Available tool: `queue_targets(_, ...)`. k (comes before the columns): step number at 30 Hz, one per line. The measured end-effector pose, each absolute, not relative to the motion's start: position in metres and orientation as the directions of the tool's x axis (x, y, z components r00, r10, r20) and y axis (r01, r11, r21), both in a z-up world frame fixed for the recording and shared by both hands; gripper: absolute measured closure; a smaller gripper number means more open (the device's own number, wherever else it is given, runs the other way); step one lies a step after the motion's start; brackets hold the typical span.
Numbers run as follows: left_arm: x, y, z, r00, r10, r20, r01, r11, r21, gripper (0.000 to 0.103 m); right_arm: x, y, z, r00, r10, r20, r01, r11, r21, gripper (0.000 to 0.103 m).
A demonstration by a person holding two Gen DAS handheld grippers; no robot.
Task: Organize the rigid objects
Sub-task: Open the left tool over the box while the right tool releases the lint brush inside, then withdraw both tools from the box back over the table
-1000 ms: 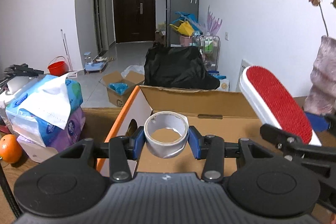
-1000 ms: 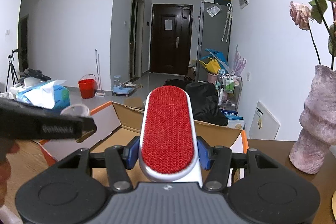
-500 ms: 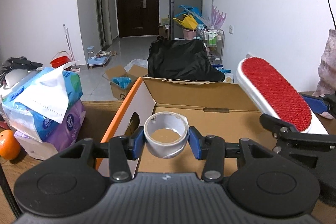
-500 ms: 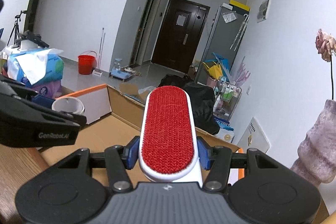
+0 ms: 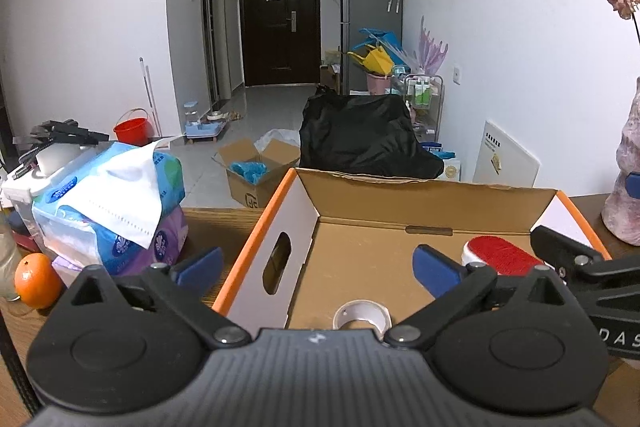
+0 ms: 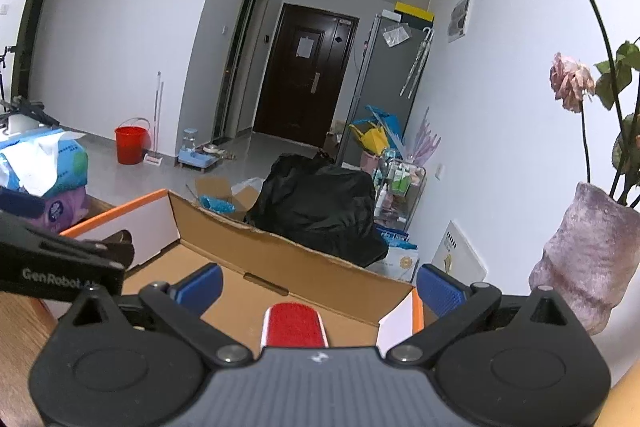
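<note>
Both items are released since half a second ago. Then, the left gripper (image 5: 318,265) clamped the tape roll (image 5: 362,314) and the right gripper (image 6: 318,285) clamped the lint brush (image 6: 295,323); now both pairs of fingers stand wide with nothing between them.

Left wrist view: tape roll lies on the floor of the cardboard box (image 5: 424,201), low centre of the frame, partly hidden behind the gripper body. Lint brush (image 5: 500,255) lies red face up at lower right of the frame, near the box's right wall, well apart from the roll. The right gripper's black body overlaps the brush's right end here.

Right wrist view: brush sits bottom centre, directly below the open fingers, inside the box (image 6: 280,251).

Outside the box, on the tabletop (image 5: 216,223): tissue packs (image 5: 108,211) and an orange (image 5: 34,281) at left of the frame; vase (image 6: 588,259) with dried flowers at right.

Judgement: two rigid items are now stowed and both grippers are free. Next step is probably to lift clear of the box walls and look for further rigid items; none is plainly visible here. Tissue packs are soft and probably not part of this sort.
</note>
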State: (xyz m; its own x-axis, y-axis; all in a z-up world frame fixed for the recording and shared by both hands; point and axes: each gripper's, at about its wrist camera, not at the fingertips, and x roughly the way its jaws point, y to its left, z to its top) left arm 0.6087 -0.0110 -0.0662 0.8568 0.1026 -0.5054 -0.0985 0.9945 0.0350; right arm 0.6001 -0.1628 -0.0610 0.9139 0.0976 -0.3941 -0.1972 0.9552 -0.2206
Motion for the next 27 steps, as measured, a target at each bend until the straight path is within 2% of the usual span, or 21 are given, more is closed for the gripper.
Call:
queue_targets(18, 0.582, 0.003, -0.052, 0.877, 0.117, -0.466, -0.126, 0.992, 0.011, 0.000, 0.573, -0.160, -0.055, 0.914, 0.153, -0.375, -0.239, 0.951, -0.196, 0.000)
queue_targets(27, 0.547, 0.010, -0.042, 0.894, 0.127, -0.429, -0.135, 0.991, 0.013, 0.000, 0.541, -0.166, -0.045, 0.933, 0.169, -0.318, -0.227, 0.961, -0.155, 0.000)
